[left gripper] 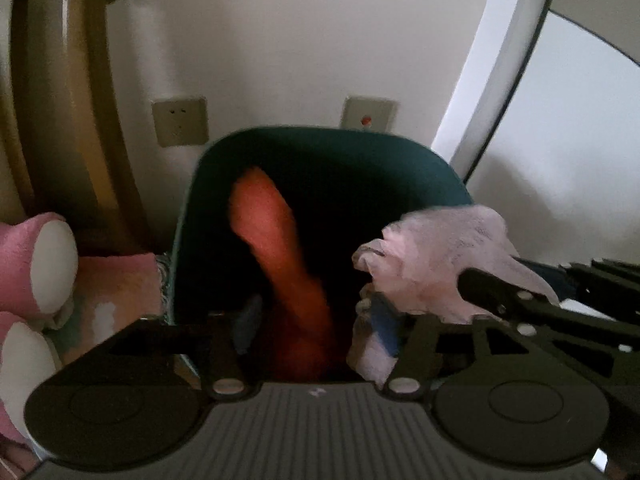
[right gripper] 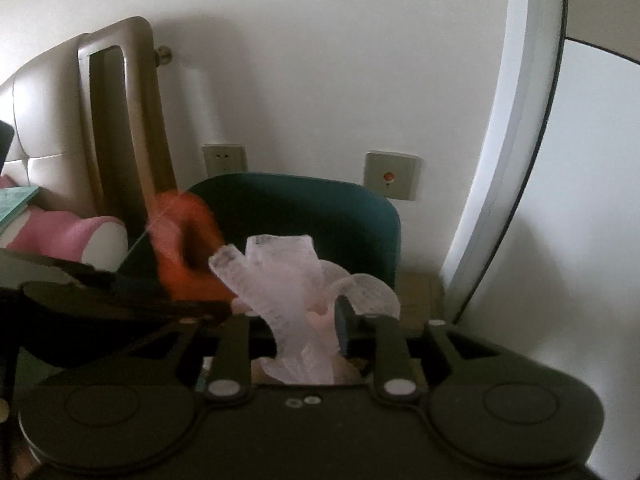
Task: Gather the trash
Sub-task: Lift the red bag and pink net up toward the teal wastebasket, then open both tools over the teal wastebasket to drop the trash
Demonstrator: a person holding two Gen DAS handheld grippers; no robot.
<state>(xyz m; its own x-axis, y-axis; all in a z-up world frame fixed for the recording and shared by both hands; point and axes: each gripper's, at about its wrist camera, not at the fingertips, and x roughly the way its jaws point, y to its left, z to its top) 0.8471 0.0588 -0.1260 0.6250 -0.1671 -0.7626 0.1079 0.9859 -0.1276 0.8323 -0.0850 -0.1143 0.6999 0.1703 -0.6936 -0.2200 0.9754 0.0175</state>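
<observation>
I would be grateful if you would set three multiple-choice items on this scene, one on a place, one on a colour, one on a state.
1. Where is the bin?
A. against the wall, below two wall plates
B. on the bed
C. hung on the door

2. What colour is the blurred piece between the left gripper's fingers?
A. blue
B. orange
C. yellow

3. How does the pale wrapper lie at the right gripper?
A. flat on the floor
B. deep inside the bin
C. between its parted fingers

Key: 1 A, the plates sit on the wall just above its rim; 2 B, it shows orange against the dark bin; 3 C, it stands up between the fingers, above the bin.
</observation>
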